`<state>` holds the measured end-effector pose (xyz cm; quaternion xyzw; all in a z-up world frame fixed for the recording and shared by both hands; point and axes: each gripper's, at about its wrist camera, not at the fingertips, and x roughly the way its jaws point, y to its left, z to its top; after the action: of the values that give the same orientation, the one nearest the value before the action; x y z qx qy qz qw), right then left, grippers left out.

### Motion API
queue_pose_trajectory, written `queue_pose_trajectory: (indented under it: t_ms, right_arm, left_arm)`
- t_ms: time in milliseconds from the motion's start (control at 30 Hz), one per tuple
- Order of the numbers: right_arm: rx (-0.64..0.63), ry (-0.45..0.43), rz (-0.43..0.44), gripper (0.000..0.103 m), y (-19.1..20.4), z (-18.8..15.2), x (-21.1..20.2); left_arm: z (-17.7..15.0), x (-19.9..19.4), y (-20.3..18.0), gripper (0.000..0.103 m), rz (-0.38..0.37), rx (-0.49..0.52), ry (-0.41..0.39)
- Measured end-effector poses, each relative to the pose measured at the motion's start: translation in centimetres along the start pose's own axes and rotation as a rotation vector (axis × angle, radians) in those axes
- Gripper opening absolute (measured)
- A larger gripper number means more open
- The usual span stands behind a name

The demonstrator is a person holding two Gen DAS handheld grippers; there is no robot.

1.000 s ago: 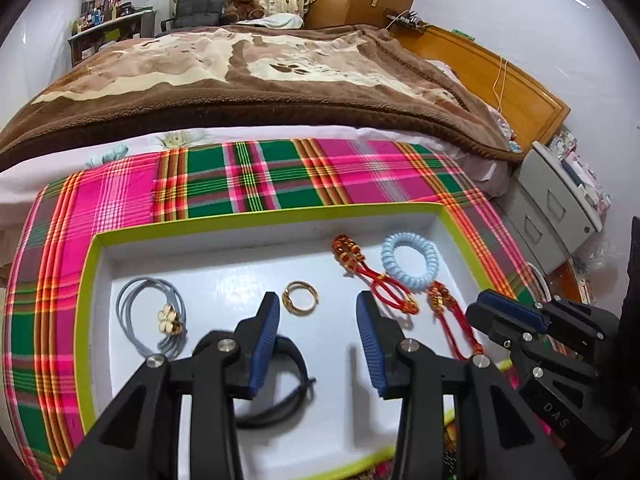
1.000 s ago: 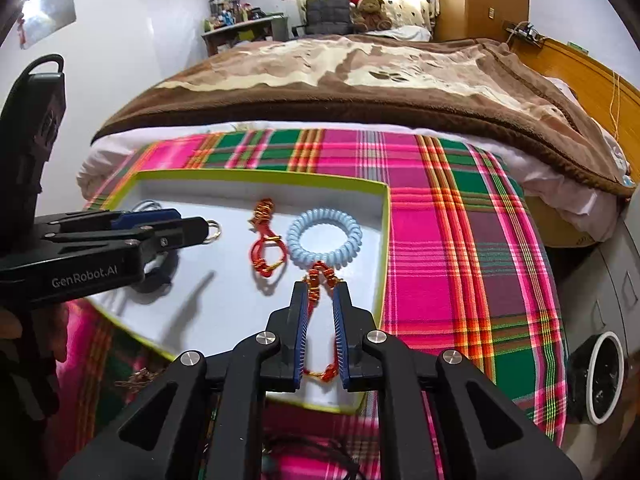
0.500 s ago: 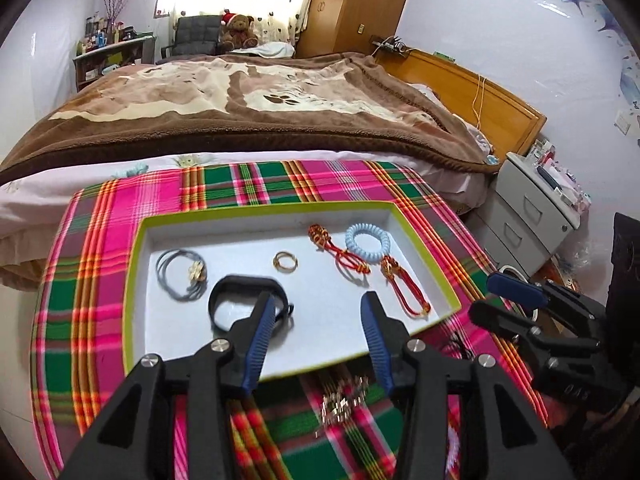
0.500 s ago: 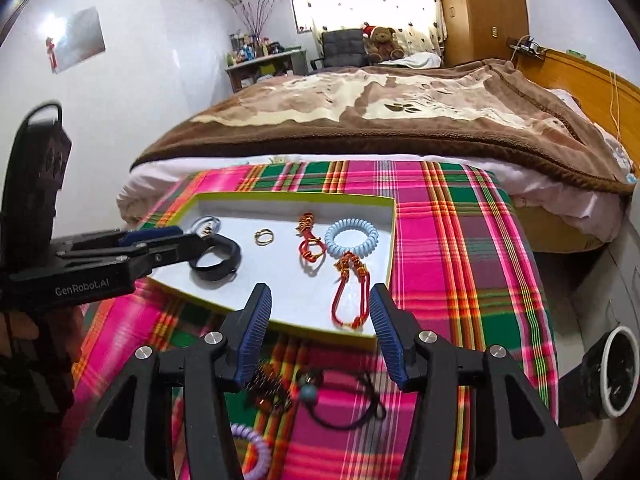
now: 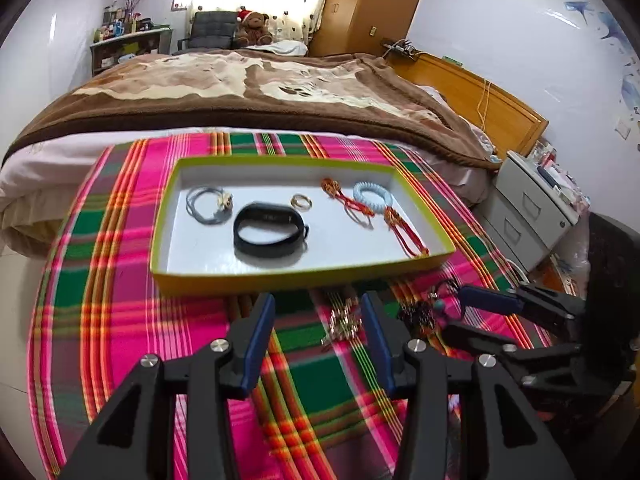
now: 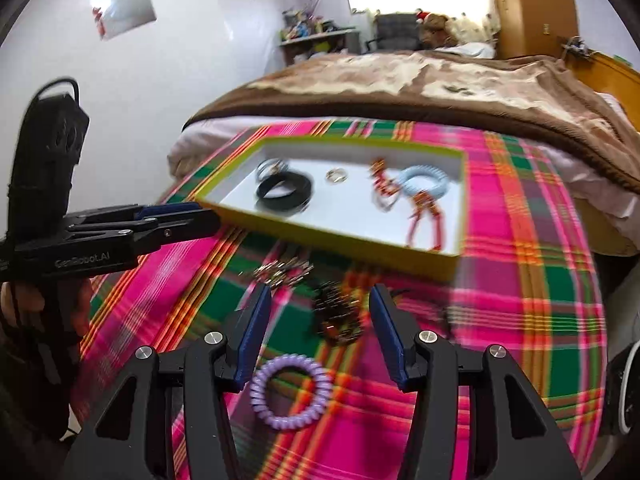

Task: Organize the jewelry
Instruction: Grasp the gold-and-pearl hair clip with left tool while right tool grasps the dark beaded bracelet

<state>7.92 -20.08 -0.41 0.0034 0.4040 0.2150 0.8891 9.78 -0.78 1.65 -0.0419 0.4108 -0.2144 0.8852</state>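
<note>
Both grippers released over loose jewelry, tray ahead.

The right gripper (image 6: 318,330) stands wide and empty; a dark bead bracelet (image 6: 338,314) lies between its jaws on the plaid cloth (image 6: 520,280), a purple coil band (image 6: 291,392) just below. The left gripper (image 5: 318,338) is open and empty, a gold chain (image 5: 344,320) between its jaws. The tray (image 5: 304,274) lies beyond. Judgement: pieces are light, limp and snag-prone; pinch the bracelet across its bunched strand.
</note>
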Motion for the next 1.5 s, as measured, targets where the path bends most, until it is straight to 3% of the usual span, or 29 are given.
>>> queue_pose_trajectory:
  t_ms: [400, 567, 633, 733, 833, 967, 1167, 1500]
  right_arm:
    - [-0.066, 0.127, -0.088, 0.052, 0.6, -0.3, 5.0]
    - [-0.081, 0.120, -0.117, 0.051, 0.9, -0.4, 5.4]
    - [-0.095, 0.117, -0.143, 0.037, 1.0, -0.5, 5.3]
    - [-0.096, 0.116, -0.140, 0.033, 1.1, -0.6, 5.2]
    - [-0.094, 0.098, -0.141, 0.026, 1.1, -0.6, 4.7]
    - [-0.044, 0.029, -0.127, 0.026, 0.5, -0.2, 2.7]
    - [0.007, -0.032, -0.112, 0.026, -0.2, 0.2, 0.3]
    - [0.034, -0.071, -0.099, 0.025, -0.8, 0.5, -0.9]
  left_arm:
    - [-0.9, -0.5, 1.5, 0.047, -0.008, -0.046, -0.010]
    - [-1.0, -0.3, 1.7, 0.047, -0.006, -0.050, -0.005]
    - [-1.0, -0.3, 1.7, 0.047, -0.003, -0.049, -0.004]
    - [-1.1, -0.3, 1.8, 0.047, -0.001, -0.048, -0.003]
    - [-1.1, -0.1, 1.6, 0.047, -0.010, -0.040, 0.005]
    - [-1.2, 0.9, 0.9, 0.047, -0.078, -0.010, 0.039]
    - [-1.0, 3.1, -1.0, 0.047, -0.113, 0.076, 0.089]
    - [-0.7, 5.1, -3.3, 0.047, -0.035, 0.202, 0.123]
